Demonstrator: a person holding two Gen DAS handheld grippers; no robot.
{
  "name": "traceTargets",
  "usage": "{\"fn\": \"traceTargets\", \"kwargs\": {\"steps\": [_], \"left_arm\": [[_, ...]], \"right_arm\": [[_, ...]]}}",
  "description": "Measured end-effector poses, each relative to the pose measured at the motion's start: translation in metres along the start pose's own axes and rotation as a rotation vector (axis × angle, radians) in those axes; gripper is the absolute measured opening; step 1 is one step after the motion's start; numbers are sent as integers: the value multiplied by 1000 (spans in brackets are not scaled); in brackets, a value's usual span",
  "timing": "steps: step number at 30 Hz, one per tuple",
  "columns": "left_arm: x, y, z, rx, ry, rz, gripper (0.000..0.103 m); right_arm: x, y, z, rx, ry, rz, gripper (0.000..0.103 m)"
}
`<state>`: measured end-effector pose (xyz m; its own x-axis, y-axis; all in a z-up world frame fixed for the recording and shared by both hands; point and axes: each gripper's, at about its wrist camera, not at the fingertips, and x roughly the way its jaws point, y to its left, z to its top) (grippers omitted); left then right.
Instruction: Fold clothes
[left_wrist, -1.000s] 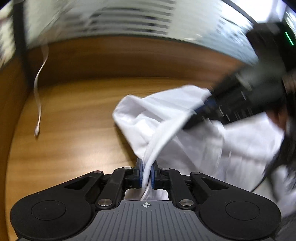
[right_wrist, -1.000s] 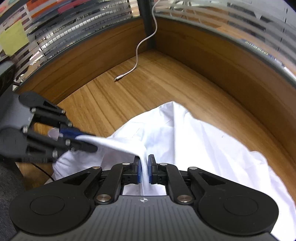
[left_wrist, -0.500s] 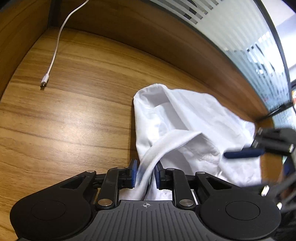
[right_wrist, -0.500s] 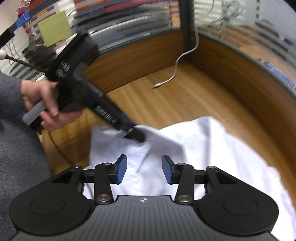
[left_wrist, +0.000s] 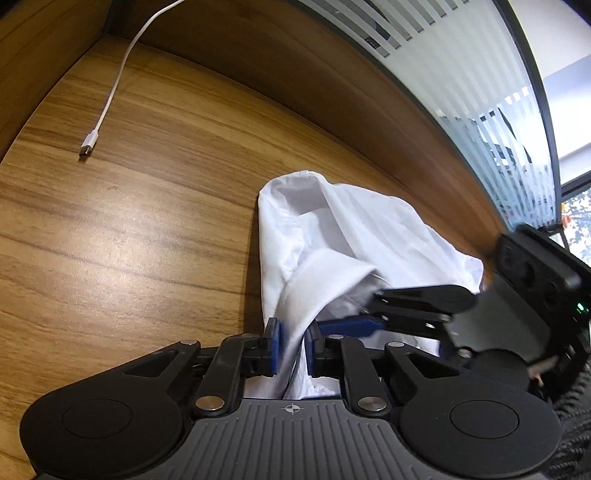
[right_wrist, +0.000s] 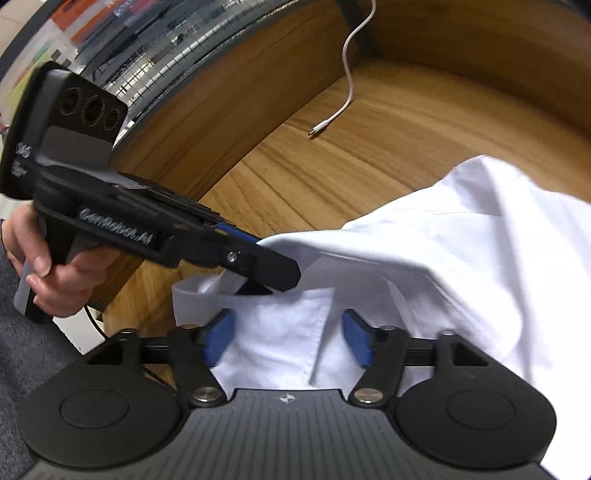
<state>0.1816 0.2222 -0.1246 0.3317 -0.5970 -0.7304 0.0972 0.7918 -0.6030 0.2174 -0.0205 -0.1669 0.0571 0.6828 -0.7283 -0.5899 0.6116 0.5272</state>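
A white collared shirt (left_wrist: 351, 229) lies crumpled on the wooden desk (left_wrist: 129, 221). My left gripper (left_wrist: 291, 332) has a white band of the shirt running between its blue pads, and its jaws are closing on it. The right wrist view shows that left gripper (right_wrist: 266, 280), held by a hand (right_wrist: 55, 280), biting the shirt (right_wrist: 461, 240) near the collar. My right gripper (right_wrist: 288, 332) hovers over the collar with its jaws opening wide; the fabric lies under them, not pinched. The right gripper (left_wrist: 354, 314) also shows close beside my left fingers.
A white charging cable (left_wrist: 110, 92) trails from the desk's far corner, its plug end lying loose on the wood; the same cable (right_wrist: 347, 74) shows from the right. Raised wooden walls with striped glass panels enclose the desk (right_wrist: 388, 147). A grey sleeve sits at bottom left.
My right gripper let go of the shirt, opened wide and dropped over the collar. My left gripper lowered and rolled while keeping the white band; the shirt settled onto the desk.
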Motion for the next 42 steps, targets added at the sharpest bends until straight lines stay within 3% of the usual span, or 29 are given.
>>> {"fn": "traceTargets", "kwargs": {"steps": [4,7,9,10,11,15,23,27,37,42], "left_arm": [[0,3,1,-8,4,-10,13],[1,10,3,-50,6,-1,13],[0,14,4,-69,5,26,12],[0,14,4,-77,3,42,12],[0,15,5,-84,2,57,12],[3,12,9,-98,3,129,10],[12,1,18,-132,11,254,8],[15,0,24,-197,22,291,7],[20,-4,26,-353,19,379,6],[21,-3,26,-338,38,396,6]], "right_arm": [[10,-8,4,9,-8,59,79],[11,-15,3,20,-7,135,57],[4,-14,0,19,-13,129,34],[0,-13,-1,15,-20,130,11],[-6,-11,-3,13,-27,132,7],[-34,16,-18,-81,-81,90,4],[-83,92,-73,-272,-174,-133,3],[-97,125,-110,-341,-192,-254,3],[-65,196,-193,-492,-208,-646,3],[-55,197,-214,-382,-215,-733,2]]}}
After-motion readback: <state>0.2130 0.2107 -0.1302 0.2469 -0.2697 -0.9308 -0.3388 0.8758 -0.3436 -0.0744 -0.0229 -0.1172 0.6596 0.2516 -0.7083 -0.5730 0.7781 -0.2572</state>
